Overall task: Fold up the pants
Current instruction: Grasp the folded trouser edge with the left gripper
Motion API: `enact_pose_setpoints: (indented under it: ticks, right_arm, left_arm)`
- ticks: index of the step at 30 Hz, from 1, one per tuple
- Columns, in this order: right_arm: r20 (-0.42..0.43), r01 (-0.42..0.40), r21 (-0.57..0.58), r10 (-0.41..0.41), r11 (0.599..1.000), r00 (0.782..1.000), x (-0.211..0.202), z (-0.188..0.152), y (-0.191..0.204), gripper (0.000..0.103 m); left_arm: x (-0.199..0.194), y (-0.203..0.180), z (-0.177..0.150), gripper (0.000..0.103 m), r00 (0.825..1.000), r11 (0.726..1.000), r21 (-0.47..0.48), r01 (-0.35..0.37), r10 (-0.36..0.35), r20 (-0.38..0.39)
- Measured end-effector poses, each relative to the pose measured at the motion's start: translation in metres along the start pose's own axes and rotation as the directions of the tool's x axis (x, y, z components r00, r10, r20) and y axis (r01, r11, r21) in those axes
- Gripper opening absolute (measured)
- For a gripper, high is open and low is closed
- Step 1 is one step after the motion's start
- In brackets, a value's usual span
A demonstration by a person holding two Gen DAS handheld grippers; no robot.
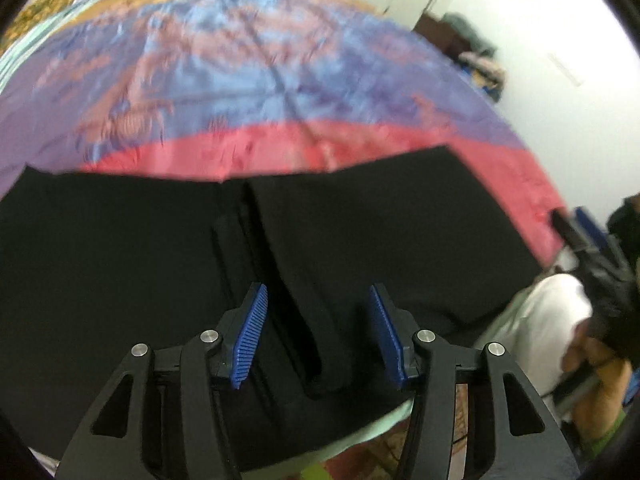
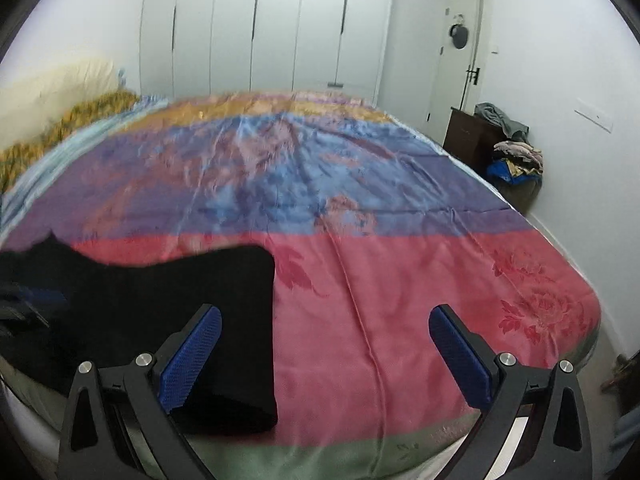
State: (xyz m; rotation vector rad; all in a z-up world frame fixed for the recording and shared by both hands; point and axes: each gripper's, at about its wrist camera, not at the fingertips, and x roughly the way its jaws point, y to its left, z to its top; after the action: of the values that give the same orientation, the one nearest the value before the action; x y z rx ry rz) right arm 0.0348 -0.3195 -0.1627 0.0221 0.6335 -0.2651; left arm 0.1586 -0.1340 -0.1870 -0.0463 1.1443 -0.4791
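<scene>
overhead, left tongs [image 1: 318,332] apart astride pants [image 1: 120,264] fold, right tongs [image 2: 325,354] wide, empty

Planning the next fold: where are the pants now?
The black pants lie on the bedspread's red band at the near edge, under the left gripper.

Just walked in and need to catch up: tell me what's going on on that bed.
A person with a gripper in each hand is folding black pants spread on a colourful bedspread. The left gripper straddles a raised fold of the fabric, jaws apart, not visibly pinching it. The right gripper hangs wide open over the pants' right end, holding nothing.
</scene>
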Motion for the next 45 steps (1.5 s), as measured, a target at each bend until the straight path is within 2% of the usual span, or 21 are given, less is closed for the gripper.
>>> enact_pose_setpoints:
  ticks: [2, 7, 10, 12, 14, 16, 18, 19, 20, 21, 23, 26, 28, 30, 33, 35, 37, 39, 41, 43, 45]
  right_arm:
    - [0.010, 0.000, 0.018, 0.000, 1.000, 1.000, -0.002, -0.001, -0.005, 0.103]
    - [0.014, -0.001, 0.085, 0.000, 0.996, 1.000, -0.002, 0.000, -0.017, 0.103]
    - [0.088, -0.090, 0.122, 0.080, 0.988, 0.993, -0.013, 0.004, -0.019, 0.103]
    - [0.042, -0.134, 0.089, 0.131, 0.987, 0.990, -0.002, 0.004, -0.009, 0.103]
    - [-0.139, -0.109, -0.020, 0.105, 0.994, 0.985, 0.031, -0.008, 0.017, 0.103]
    - [-0.283, -0.089, -0.123, 0.051, 0.988, 0.958, 0.056, -0.024, 0.038, 0.103]
    - [-0.298, -0.080, -0.158, 0.030, 0.984, 0.954, 0.060, -0.028, 0.046, 0.102]
    - [-0.276, -0.080, -0.160, 0.033, 0.984, 0.961, 0.057, -0.025, 0.047, 0.103]
    - [-0.266, -0.079, -0.166, 0.032, 0.983, 0.963, 0.056, -0.025, 0.048, 0.103]
    - [-0.267, -0.075, -0.178, 0.025, 0.981, 0.963, 0.057, -0.026, 0.049, 0.103]
    - [-0.268, -0.071, -0.190, 0.017, 0.979, 0.963, 0.059, -0.028, 0.052, 0.103]
    - [-0.267, -0.075, -0.181, 0.024, 0.981, 0.964, 0.059, -0.027, 0.052, 0.103]
    - [-0.261, -0.077, -0.176, 0.029, 0.981, 0.965, 0.056, -0.027, 0.051, 0.103]
    - [-0.241, -0.082, -0.161, 0.041, 0.984, 0.970, 0.051, -0.025, 0.048, 0.103]
    - [-0.162, -0.092, -0.100, 0.075, 0.991, 0.984, 0.036, -0.014, 0.035, 0.103]
    - [-0.084, -0.085, -0.043, 0.081, 0.995, 0.993, 0.018, -0.003, 0.019, 0.103]
    - [-0.009, -0.129, 0.017, 0.129, 0.992, 0.992, 0.001, 0.008, 0.006, 0.103]
    - [0.056, -0.242, 0.051, 0.239, 0.969, 0.969, -0.013, 0.022, 0.004, 0.103]
    - [0.054, -0.400, 0.034, 0.398, 0.916, 0.916, -0.015, 0.037, 0.017, 0.103]
    - [-0.017, -0.581, 0.013, 0.581, 0.814, 0.814, -0.003, 0.046, 0.041, 0.103]
    - [-0.115, -0.653, 0.028, 0.651, 0.757, 0.750, 0.018, 0.039, 0.060, 0.103]
  left_arm:
    - [0.006, 0.001, -0.003, 0.008, 1.000, 1.000, -0.019, -0.019, 0.019, -0.017]
    - [-0.034, -0.001, -0.009, 0.005, 0.998, 1.000, -0.005, 0.022, -0.022, 0.051]
    - [-0.027, 0.013, -0.024, 0.006, 1.000, 1.000, -0.020, -0.009, 0.009, -0.003]
    - [-0.011, 0.018, -0.031, 0.007, 0.999, 0.999, -0.008, -0.036, 0.036, -0.037]
    - [-0.016, 0.013, -0.032, 0.009, 0.999, 0.999, 0.015, -0.046, 0.047, -0.015]
    - [-0.031, 0.009, -0.030, 0.026, 0.999, 0.998, 0.036, -0.047, 0.046, 0.022]
    - [-0.049, 0.016, -0.029, 0.073, 0.995, 0.999, 0.009, -0.034, 0.033, 0.092]
    - [-0.059, 0.024, -0.030, 0.083, 0.990, 0.999, -0.024, -0.032, 0.035, 0.139]
    - [-0.064, 0.030, -0.030, 0.091, 0.986, 0.998, -0.051, -0.026, 0.034, 0.162]
    - [-0.063, 0.039, -0.029, 0.091, 0.987, 0.996, -0.083, -0.013, 0.026, 0.157]
    - [-0.049, 0.048, -0.024, 0.090, 0.997, 0.992, -0.123, 0.014, -0.005, 0.079]
    - [-0.018, 0.041, -0.019, 0.084, 0.999, 0.994, -0.112, 0.013, -0.016, -0.031]
    - [-0.005, 0.030, -0.021, 0.066, 0.998, 0.996, -0.084, -0.016, 0.010, -0.066]
    - [-0.002, 0.021, -0.020, 0.019, 0.997, 0.996, -0.064, -0.063, 0.060, -0.051]
    - [-0.021, 0.020, -0.014, 0.014, 0.999, 0.997, -0.070, -0.036, 0.036, -0.001]
    - [-0.043, 0.029, -0.015, 0.014, 0.997, 0.997, -0.061, -0.047, 0.051, 0.062]
    - [-0.041, 0.041, -0.015, 0.014, 0.995, 0.995, -0.061, -0.079, 0.082, 0.056]
    - [-0.024, 0.052, -0.020, 0.015, 0.996, 0.994, -0.062, -0.095, 0.095, -0.001]
    - [-0.014, 0.053, -0.026, 0.019, 0.995, 0.994, -0.052, -0.099, 0.099, 0.003]
    - [-0.014, 0.048, -0.030, 0.022, 0.993, 0.993, -0.034, -0.112, 0.113, 0.023]
    - [-0.015, 0.049, -0.033, 0.027, 0.994, 0.994, -0.046, -0.104, 0.105, 0.033]
